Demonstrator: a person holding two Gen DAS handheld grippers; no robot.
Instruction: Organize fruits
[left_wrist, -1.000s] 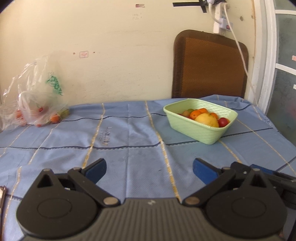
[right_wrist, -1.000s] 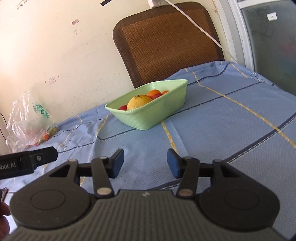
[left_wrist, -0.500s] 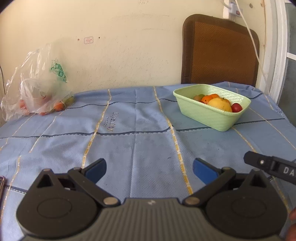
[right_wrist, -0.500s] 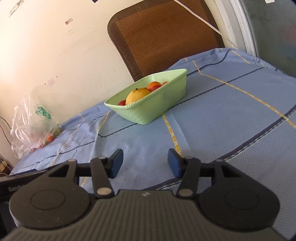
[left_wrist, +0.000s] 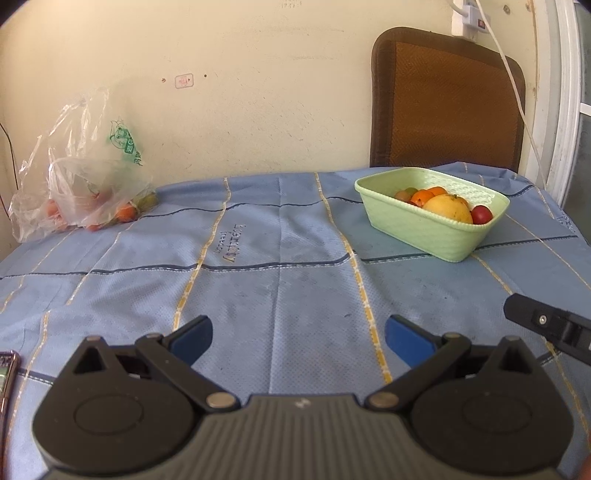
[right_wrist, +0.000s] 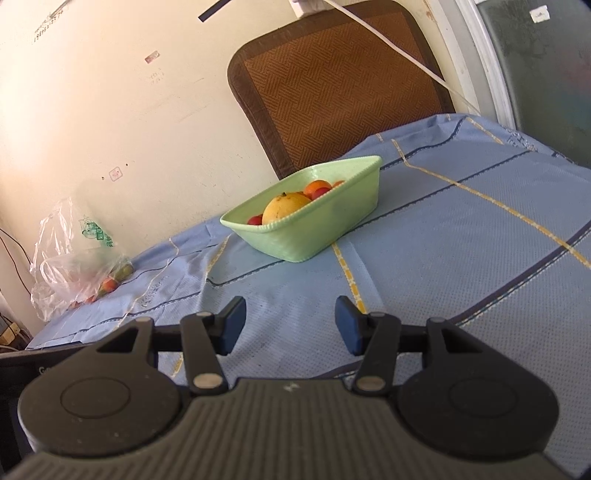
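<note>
Ribbed pale-green plastic basket (left_wrist: 424, 229) holds yellow citrus (left_wrist: 448, 207), oranges, red fruit; ahead-right of left gripper (left_wrist: 298, 336), ahead of right gripper (right_wrist: 290, 325). Both spread wide, empty. Crinkled clear bag (left_wrist: 79, 184) of fruit far ahead-left. Woven blue cloth (left_wrist: 280, 280) bare between.

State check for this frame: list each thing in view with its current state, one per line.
left gripper: open, empty
right gripper: open, empty
green basket: upright on the tablecloth, fruit inside
plastic bag: crumpled by the wall, fruit inside
large yellow fruit: in the basket
</note>
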